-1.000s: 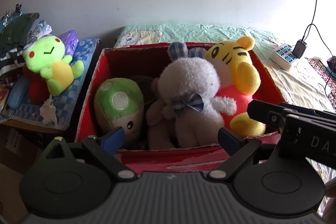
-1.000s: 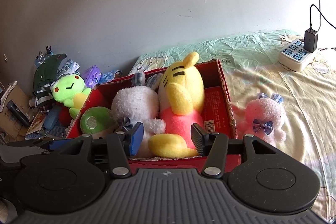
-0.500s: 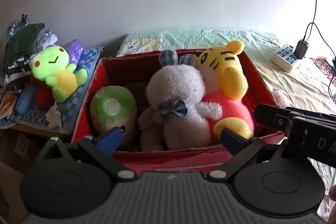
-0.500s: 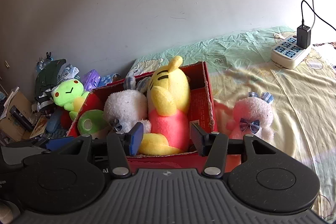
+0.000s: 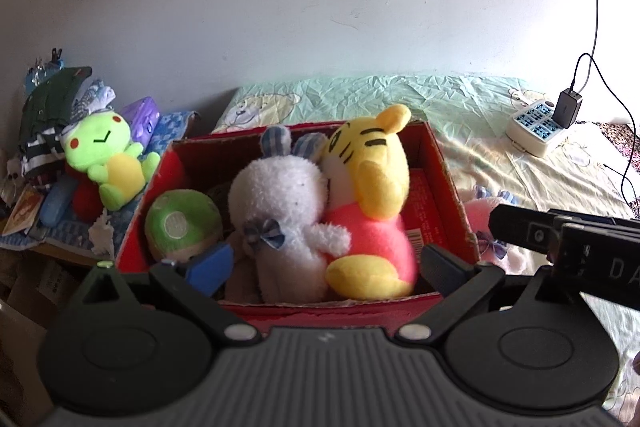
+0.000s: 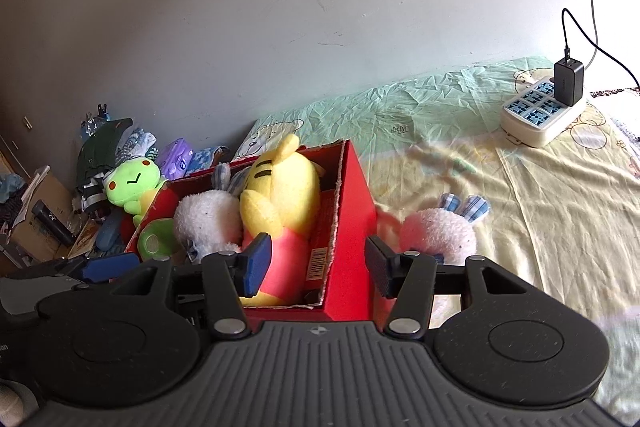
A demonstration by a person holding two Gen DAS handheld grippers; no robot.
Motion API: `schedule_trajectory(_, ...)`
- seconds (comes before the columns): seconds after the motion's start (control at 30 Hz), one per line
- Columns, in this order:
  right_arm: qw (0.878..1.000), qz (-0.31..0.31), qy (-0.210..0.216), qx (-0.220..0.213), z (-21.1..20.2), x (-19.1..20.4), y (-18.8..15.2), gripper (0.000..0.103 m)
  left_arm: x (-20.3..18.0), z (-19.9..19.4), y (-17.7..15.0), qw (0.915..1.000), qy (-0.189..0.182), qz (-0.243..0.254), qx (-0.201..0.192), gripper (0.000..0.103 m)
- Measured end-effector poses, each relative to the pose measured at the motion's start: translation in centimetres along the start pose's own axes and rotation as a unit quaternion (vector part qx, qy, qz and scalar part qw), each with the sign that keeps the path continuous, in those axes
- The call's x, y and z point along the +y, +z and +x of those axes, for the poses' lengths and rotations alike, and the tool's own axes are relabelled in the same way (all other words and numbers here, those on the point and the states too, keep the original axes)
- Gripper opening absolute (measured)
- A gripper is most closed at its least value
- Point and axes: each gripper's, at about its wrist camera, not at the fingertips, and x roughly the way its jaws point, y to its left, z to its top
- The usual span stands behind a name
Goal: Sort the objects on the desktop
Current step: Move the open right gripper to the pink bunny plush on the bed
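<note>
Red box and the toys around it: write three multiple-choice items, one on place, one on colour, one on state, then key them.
1. The pink bunny lies
A in the red box
B on the bedsheet beside it
C on the power strip
2. The mushroom plush has a cap that is
A green
B purple
C orange
3. The left gripper is
A shut on the yellow tiger
B shut empty
C open, empty

B: bunny outside the box wall.
A: green cap.
C: fingers wide apart.

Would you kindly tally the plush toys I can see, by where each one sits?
In the red box: 3 (mushroom, white bunny, tiger)
On the bedsheet: 1 (pink bunny)
Left of the box: 1 (frog)
Total: 5
</note>
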Motion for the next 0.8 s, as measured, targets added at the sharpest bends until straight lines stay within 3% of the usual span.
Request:
schedule_trajectory(0.23, 1.000, 0.015, -0.009, 0.008, -0.7, -3.8, 0.6, 0.056, -4.0, -0.7, 0.3, 0.9996, -0.002, 0.023, -0.017, 0.100)
schedule_trajectory(0.5, 0.998, 0.041, -0.033, 0.030, -1.4, -9.2, 0.2, 0.056, -9.3, -0.3, -0.3, 0.9967, -0.064, 0.050, -0.008, 0.088)
schedule_trajectory(0.8, 0.993, 0.084, -0.049, 0.062, -1.7, -15.3, -0.4, 0.056, -14.5, 0.1, -1.5, 0.9840, -0.157, 0.081, -0.022, 0.090)
